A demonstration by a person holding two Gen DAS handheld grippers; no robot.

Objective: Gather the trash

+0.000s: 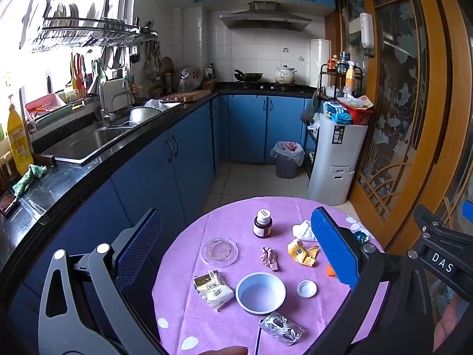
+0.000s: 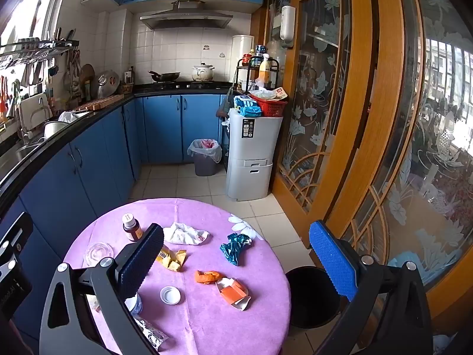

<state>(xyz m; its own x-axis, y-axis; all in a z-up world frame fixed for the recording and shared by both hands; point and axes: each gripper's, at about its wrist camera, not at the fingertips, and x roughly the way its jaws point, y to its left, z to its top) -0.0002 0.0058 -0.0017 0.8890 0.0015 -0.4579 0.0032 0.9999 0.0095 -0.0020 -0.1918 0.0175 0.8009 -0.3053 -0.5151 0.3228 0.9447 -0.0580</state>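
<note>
Right, current state:

Trash on table: scattered over the round table (image 1: pixel 189 304) with the pink cloth, nothing picked up.
Yellow wrapper (image 1: pixel 302 253): crumpled, mid-table, just right of the pink paper wad (image 1: pixel 269 259).
White tissue (image 2: pixel 185 233): crumpled, far side of the table, beyond the yellow wrapper.
Teal foil wrapper (image 2: pixel 235 245): twisted, toward the right edge, apart from the tissue.
Orange scrap (image 2: pixel 208 276): touching the opened orange-and-white carton (image 2: pixel 233 291), right of centre.
Beige snack packet (image 1: pixel 213 291): flattened, just left of the white bowl (image 1: pixel 260 293).
Silver foil packet (image 1: pixel 282 327): near edge, in front of the bowl.
Non-trash on table: brown bottle (image 1: pixel 262 224) upright at the far side; clear glass dish (image 1: pixel 218 251) left of the paper wad; white lid (image 1: pixel 307 289) just right of the bowl, apart from it.
Left gripper (image 1: pixel 236 248): above the table, angled down, jaws spread wide, nothing between the pads, no contact with any item.
Right gripper (image 2: pixel 241 261): above the table's right half, angled down, jaws wide apart, empty; the left pad overlaps the yellow wrapper in view, contact not visible.
Black bin (image 2: pixel 313 295): on the floor just beside the table's right edge, mouth up, contents not visible.
Grey bin (image 2: pixel 205 156): white liner, well apart at the far cabinets beside the white storage unit (image 2: pixel 251 159).
Surroundings: blue cabinets (image 1: pixel 165 159) and a black counter with a sink (image 1: pixel 88 145) on the left; a wooden glass door (image 2: pixel 354 118) on the right.
</note>
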